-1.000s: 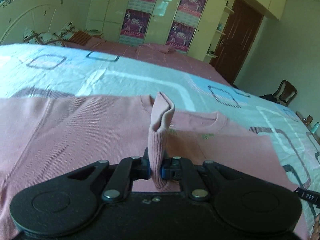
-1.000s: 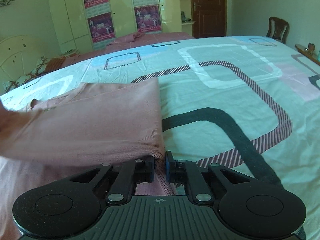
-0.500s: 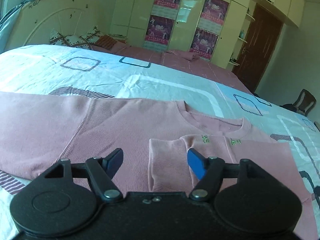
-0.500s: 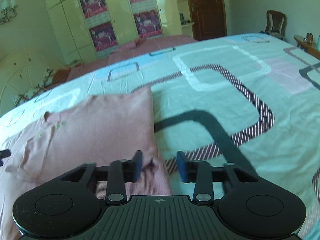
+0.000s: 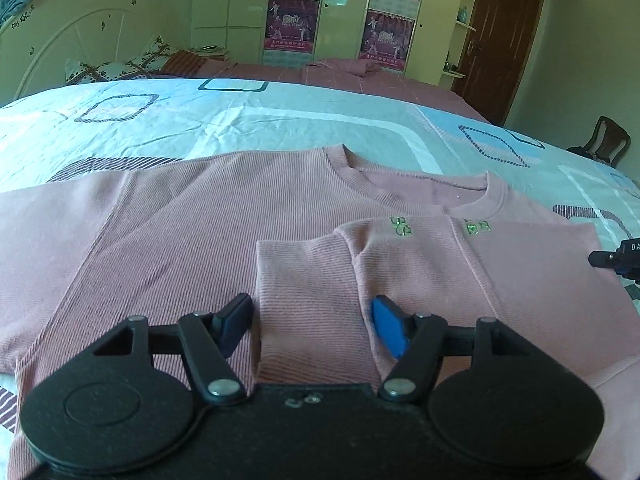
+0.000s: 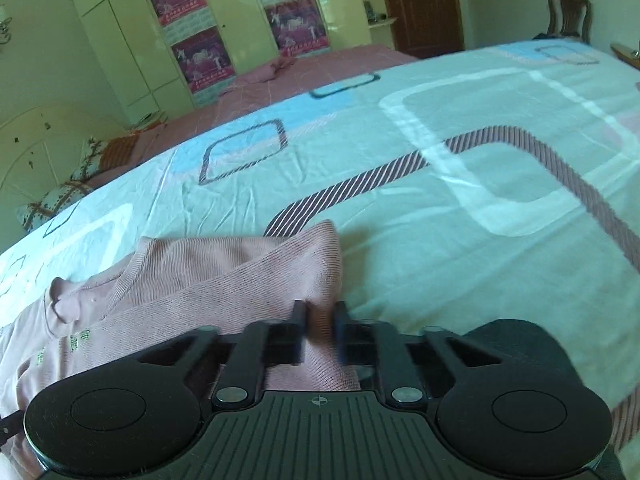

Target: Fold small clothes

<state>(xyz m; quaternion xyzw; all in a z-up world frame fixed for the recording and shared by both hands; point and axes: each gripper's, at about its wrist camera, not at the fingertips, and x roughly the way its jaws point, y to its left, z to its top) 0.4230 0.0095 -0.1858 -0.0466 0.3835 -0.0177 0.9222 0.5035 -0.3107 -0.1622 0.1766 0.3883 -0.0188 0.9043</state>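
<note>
Two grippers: left gripper (image 5: 314,322) spread over the sleeve cuff (image 5: 304,280) laid across the pink sweater (image 5: 180,248), right gripper (image 6: 320,330) just closing, pinching its folded edge (image 6: 320,280), probably for the next fold.

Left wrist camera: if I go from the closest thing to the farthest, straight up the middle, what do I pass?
Left tool → folded sleeve cuff → sweater neckline → patterned bedsheet → pink cover → wardrobe with posters.

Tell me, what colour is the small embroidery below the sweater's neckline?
Green, on the pink ribbed knit sweater; the embroidery shows best in the left wrist view.
</note>
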